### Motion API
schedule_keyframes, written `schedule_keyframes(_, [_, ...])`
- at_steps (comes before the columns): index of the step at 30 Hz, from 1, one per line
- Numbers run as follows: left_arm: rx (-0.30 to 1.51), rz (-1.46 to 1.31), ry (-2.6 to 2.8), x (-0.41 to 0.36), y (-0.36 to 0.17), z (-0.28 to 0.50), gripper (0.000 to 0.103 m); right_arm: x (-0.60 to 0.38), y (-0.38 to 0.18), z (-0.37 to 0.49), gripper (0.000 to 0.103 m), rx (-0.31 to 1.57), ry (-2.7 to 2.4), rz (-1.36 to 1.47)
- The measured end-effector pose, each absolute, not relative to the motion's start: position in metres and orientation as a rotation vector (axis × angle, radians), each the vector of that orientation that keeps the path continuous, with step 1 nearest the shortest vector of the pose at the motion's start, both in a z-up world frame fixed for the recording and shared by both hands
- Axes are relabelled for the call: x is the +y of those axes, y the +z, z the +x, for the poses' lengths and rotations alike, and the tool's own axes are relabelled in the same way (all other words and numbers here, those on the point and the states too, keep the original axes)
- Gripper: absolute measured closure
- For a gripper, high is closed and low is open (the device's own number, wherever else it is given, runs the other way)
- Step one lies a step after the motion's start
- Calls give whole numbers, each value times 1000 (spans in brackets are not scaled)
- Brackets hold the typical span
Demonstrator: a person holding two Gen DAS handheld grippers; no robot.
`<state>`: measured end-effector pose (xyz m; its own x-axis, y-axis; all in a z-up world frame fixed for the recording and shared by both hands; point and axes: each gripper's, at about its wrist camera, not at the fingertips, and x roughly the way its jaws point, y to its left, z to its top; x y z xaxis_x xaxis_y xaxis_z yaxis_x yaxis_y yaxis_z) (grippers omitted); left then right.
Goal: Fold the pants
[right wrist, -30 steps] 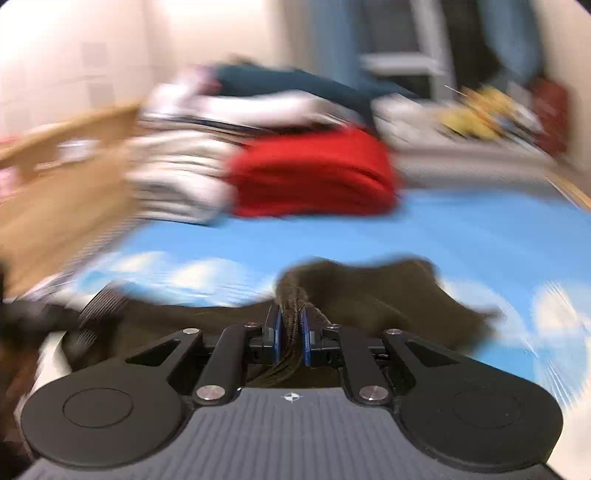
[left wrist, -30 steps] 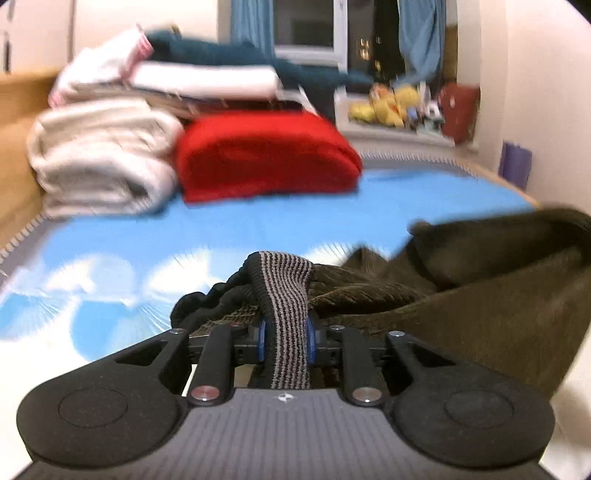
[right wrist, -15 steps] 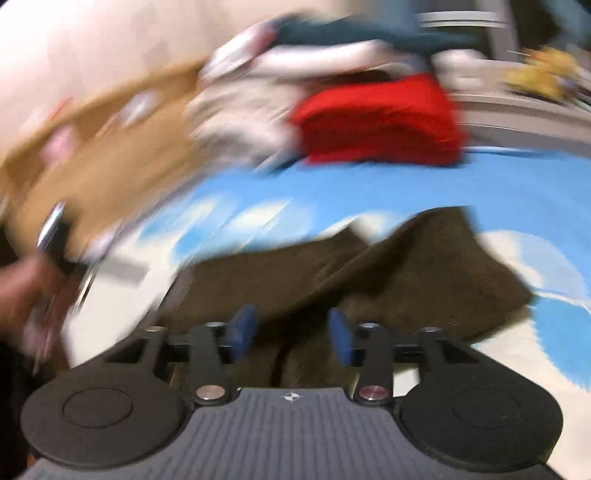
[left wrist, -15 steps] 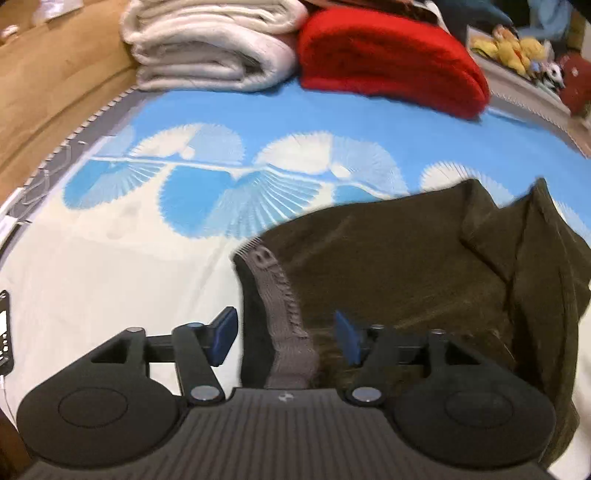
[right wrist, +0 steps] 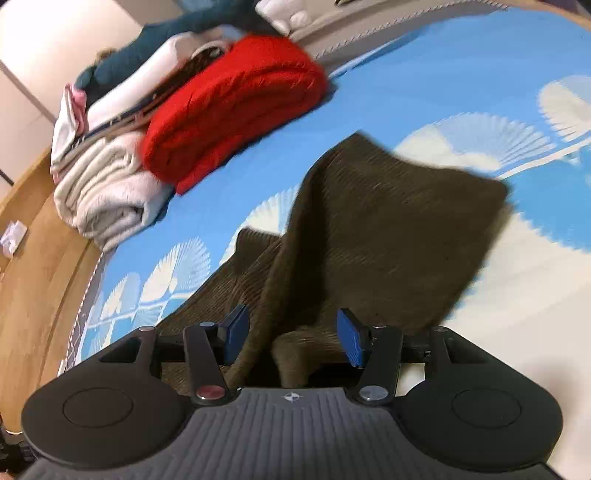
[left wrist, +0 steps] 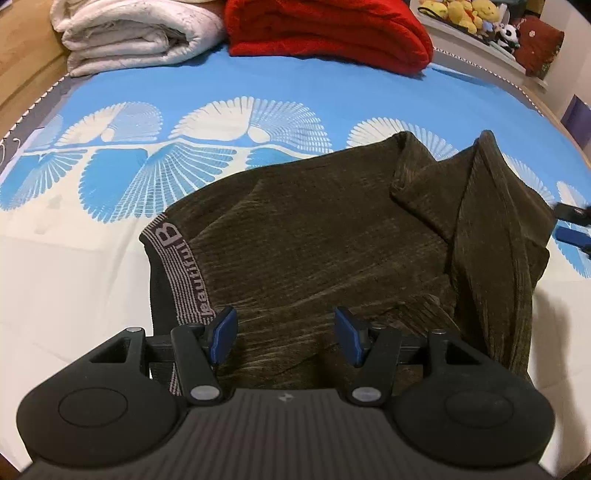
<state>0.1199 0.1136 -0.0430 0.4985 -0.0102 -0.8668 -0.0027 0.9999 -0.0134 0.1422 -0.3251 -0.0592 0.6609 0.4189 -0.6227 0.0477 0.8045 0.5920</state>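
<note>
A: How many pants?

B: One pair of dark olive pants point(left wrist: 325, 236), lying on the blue-and-white sheet point(left wrist: 258, 85), with its striped waistband point(left wrist: 181, 269) at the left in the left wrist view. Part of the cloth is doubled over itself on the far right.

A: And the claws?

B: Two. The left gripper point(left wrist: 286, 338) hangs over the pants by the waistband, jaws wide, its two blue pads clear of the cloth. The right gripper point(right wrist: 291, 336) is wide too, over a raised fold of the pants point(right wrist: 369, 229), gripping nothing.

A: Anything else on the bed?

B: One red blanket point(left wrist: 325, 33) and one white blanket point(left wrist: 133, 33), folded side by side at the far edge. The right wrist view shows more folded laundry point(right wrist: 122, 85) stacked behind them.
</note>
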Motion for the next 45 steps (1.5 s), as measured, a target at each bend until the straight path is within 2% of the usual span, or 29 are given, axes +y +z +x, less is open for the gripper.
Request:
schedule_keyframes(5, [1062, 26, -10, 122, -48, 122, 39, -289, -73, 167, 49, 862, 240, 601])
schedule_keyframes(7, [1070, 28, 7, 132, -50, 122, 39, -282, -82, 175, 61, 884, 237, 598])
schedule_keyframes(8, [1071, 25, 18, 138, -50, 122, 39, -281, -85, 178, 74, 891, 243, 602])
schedule_keyframes(9, [1071, 19, 31, 143, -50, 122, 39, -281, -87, 180, 94, 897, 255, 604])
schedule_keyframes(10, [1071, 14, 42, 148, -49, 123, 39, -279, -87, 182, 100, 898, 269, 597])
schedule_keyframes(15, [1048, -25, 58, 158, -38, 122, 39, -303, -57, 166, 101, 810, 252, 624])
schedule_keyframes(19, [1014, -39, 38, 153, -27, 114, 39, -369, -15, 124, 101, 696, 223, 639])
schedule_keyframes(22, [1008, -35, 27, 148, -24, 106, 39, -427, -3, 80, 101, 693, 186, 587])
schedule_keyframes(25, [1006, -25, 22, 144, -23, 98, 39, -466, -17, 33, 101, 823, 197, 510])
schedule_keyframes(29, [1015, -3, 21, 141, -27, 89, 39, -482, -67, -19, 100, 1156, 273, 370])
schedule_keyframes(31, [1028, 9, 34, 141, -32, 87, 39, -482, -77, -36, 97, 1202, 299, 301])
schedule_keyframes(34, [1045, 16, 62, 145, -36, 89, 39, -504, -63, -42, 92, 1084, 224, 405])
schedule_keyframes(37, [1052, 11, 92, 151, -39, 91, 39, -548, -51, -36, 82, 919, 67, 667])
schedule_keyframes(39, [1060, 7, 107, 154, -41, 92, 39, -576, -57, -31, 81, 832, -66, 801])
schedule_keyframes(42, [1064, 8, 112, 158, -44, 96, 39, -593, -78, -21, 79, 811, -211, 893])
schedule_keyframes(45, [1086, 16, 117, 163, -52, 99, 38, -592, -95, 3, 79, 850, -278, 855])
